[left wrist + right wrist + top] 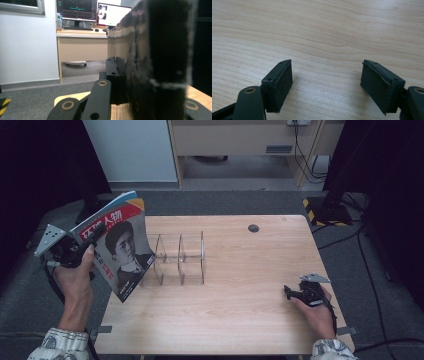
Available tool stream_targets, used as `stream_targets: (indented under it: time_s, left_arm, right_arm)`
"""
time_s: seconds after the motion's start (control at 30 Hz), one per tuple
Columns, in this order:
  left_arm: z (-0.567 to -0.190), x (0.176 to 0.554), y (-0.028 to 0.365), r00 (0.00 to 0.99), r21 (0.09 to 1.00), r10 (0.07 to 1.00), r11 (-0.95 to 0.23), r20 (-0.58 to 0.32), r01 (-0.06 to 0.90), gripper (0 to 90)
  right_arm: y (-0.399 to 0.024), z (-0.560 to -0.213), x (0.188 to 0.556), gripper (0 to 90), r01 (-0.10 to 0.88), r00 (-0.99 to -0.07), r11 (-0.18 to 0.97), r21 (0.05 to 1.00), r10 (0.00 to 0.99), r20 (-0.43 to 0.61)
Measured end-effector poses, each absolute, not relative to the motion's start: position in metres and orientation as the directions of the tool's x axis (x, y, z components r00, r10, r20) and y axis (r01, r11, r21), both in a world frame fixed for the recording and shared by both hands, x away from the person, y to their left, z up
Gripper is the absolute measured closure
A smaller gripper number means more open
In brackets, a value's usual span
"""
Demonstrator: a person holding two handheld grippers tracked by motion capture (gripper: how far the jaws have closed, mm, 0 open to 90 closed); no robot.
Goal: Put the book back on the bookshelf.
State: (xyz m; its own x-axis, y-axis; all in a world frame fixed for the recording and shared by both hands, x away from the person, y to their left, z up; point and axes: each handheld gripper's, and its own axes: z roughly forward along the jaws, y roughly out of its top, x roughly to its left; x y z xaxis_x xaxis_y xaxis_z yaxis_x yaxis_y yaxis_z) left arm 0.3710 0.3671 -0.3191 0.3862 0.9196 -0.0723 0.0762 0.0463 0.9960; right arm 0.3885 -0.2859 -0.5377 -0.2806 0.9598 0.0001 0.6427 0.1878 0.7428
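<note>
While left gripper (92,237) clamps magazine (120,245) at 9 o'clock, right gripper (290,291) idles agape, empty; floppy, glossy pages, grip spine.

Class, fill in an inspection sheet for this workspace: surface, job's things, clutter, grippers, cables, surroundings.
Surface: wooden table, bare grain, a small round hole near its far edge.
Job's things: magazine held upright at the table's left edge; clear divider rack beside it.
Clutter: nothing seen.
Grippers: left gripper shut on the magazine; right gripper open, jaws over bare wood.
Cables: black cables on the floor, right.
Surroundings: grey carpet, desk with monitors.
</note>
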Motion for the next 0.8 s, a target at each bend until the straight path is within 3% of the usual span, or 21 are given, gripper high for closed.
stream_targets:
  time_s: [0.8]
  left_arm:
    - [-0.339,0.398,0.347,0.419,0.998,0.907,0.014,-0.038,0.06,87.0]
  right_arm:
    - [-0.285,-0.538,0.387,25.4,0.646,-0.282,0.185,0.74,0.959,0.007]
